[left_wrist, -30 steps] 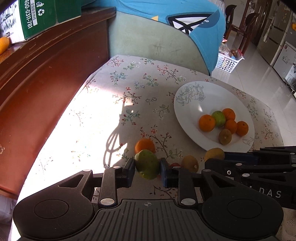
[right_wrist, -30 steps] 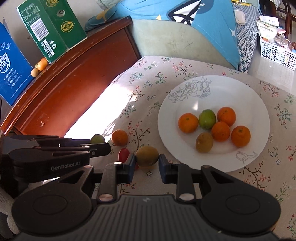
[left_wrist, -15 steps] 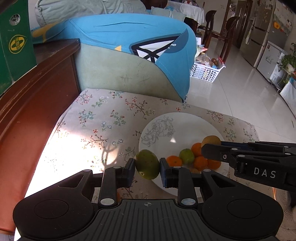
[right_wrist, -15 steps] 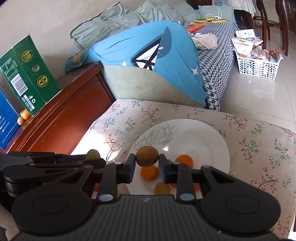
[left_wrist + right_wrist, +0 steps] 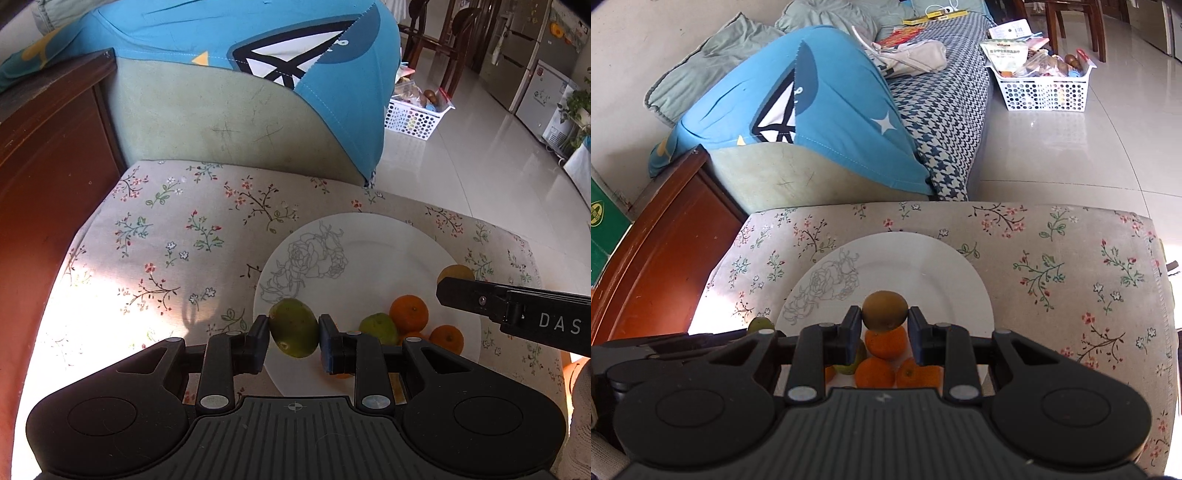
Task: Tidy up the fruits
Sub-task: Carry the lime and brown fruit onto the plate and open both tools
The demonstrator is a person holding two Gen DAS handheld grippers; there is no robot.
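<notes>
Left tool (image 5: 293, 334) clenched on green fruit (image 5: 293, 326); right tool (image 5: 884, 325) clenched on brown kiwi (image 5: 885, 309). Both carried from the bench's near edge to above the plate (image 5: 369, 236). Release pending.

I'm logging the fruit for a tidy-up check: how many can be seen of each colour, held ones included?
Orange fruits: 4, all on the plate
Green fruits: 2, one on the plate, one in the left gripper
Brown fruit: 1, in the right gripper
Total: 7 in view; the grippers may hide more.
</notes>
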